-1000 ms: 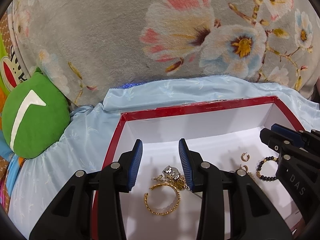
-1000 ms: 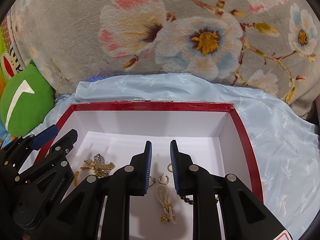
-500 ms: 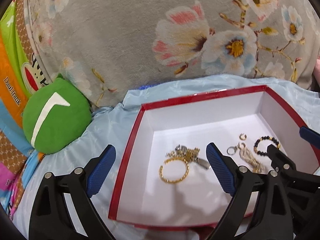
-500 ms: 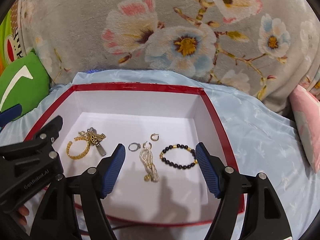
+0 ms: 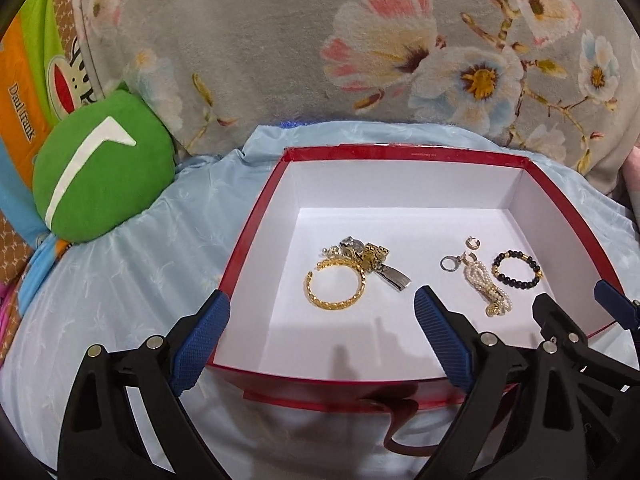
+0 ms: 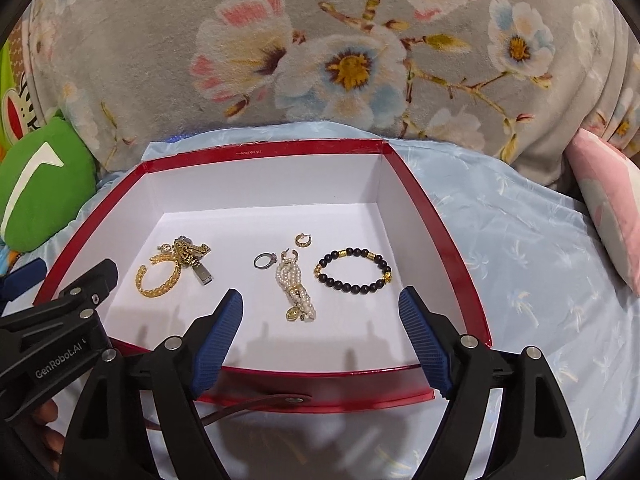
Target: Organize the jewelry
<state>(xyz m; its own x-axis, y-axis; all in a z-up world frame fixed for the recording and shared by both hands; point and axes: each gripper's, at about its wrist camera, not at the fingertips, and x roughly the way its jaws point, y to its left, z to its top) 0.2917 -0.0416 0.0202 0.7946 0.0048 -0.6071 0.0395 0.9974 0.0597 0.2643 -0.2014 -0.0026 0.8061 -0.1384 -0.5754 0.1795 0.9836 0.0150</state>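
Note:
A red box (image 5: 256, 236) with a white inside holds the jewelry; its rim also shows in the right wrist view (image 6: 436, 220). On the left lie a gold bangle (image 5: 334, 286) (image 6: 158, 278) and a tangle of gold and silver pieces (image 5: 366, 258). On the right lie a silver ring (image 6: 264, 260), a small gold hoop (image 6: 303, 239), a pearl strand (image 6: 296, 296) (image 5: 488, 288) and a black bead bracelet (image 6: 354, 270) (image 5: 518, 268). My left gripper (image 5: 320, 344) is open and empty over the box's front edge. My right gripper (image 6: 320, 340) is open and empty, just short of the pearl strand.
The box sits on a light blue sheet (image 6: 540, 264). A grey floral blanket (image 6: 320, 40) rises behind it. A green cushion (image 5: 100, 168) lies at the left and a pink pillow (image 6: 612, 200) at the right. A dark red strap (image 6: 248, 402) hangs at the box front.
Both grippers have opened wide and pulled back up out of the box toward its front edge. The jewelry lies where it was.

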